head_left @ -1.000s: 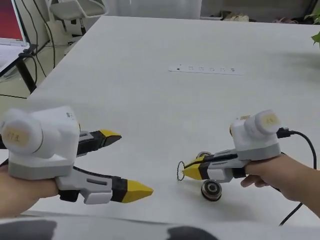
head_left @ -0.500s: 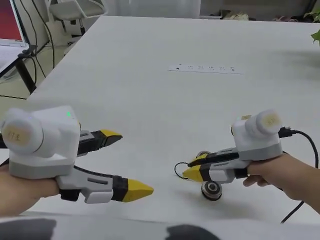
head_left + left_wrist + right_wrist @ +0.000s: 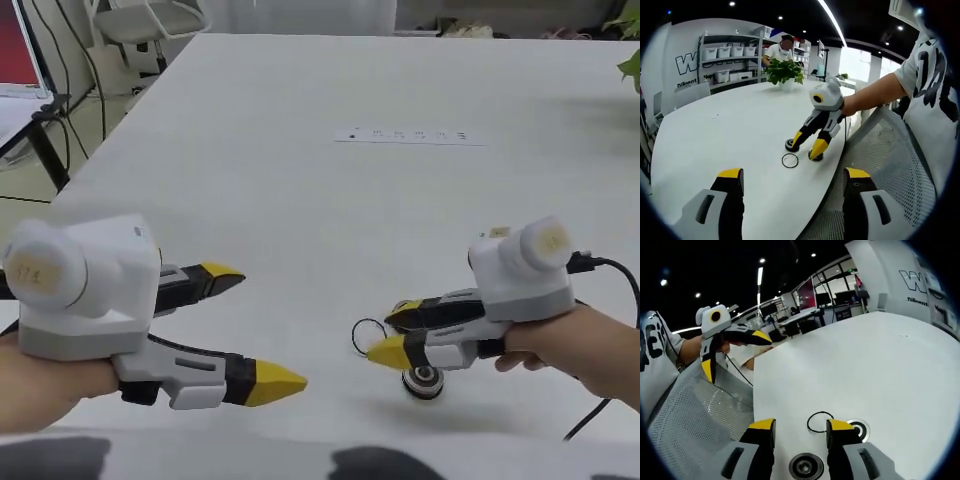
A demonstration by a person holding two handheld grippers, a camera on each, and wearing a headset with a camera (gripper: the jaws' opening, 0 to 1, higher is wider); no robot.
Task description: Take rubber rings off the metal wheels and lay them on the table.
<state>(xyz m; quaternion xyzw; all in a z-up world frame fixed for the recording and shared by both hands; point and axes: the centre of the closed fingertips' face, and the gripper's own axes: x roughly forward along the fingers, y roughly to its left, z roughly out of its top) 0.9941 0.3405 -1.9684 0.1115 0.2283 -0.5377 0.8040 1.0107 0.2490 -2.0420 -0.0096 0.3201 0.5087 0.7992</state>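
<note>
Treat the loose rubber ring [image 3: 353, 338] as done: flat on the bench [image 3: 300, 180], just ahead of the tips of the right gripper [image 3: 382, 333] and touching neither jaw. Read that gripper as partly open and holding nothing, low over the bench, with one metal wheel [image 3: 806, 466] between its jaws in the right gripper view and a second wheel [image 3: 858, 429] just outside one jaw. Go next for the wheel between the jaws, judging from its dark rim that a ring probably sits on it; take the paler one beside it as likely bare, though too small to tell for sure. Draw back a little first so as not to drag the loose ring, then lower one tip to the wheel's edge and hook under the rubber rather than pinching the whole wheel. Expect the wheel to slide or roll on the smooth top, so bring in the left gripper [image 3: 265, 328], wide open, empty and well apart by the bench's near edge, to pin the hub. Peel slowly, since stretched rubber can snap off and fly, and set the ring down clear of the first.
</note>
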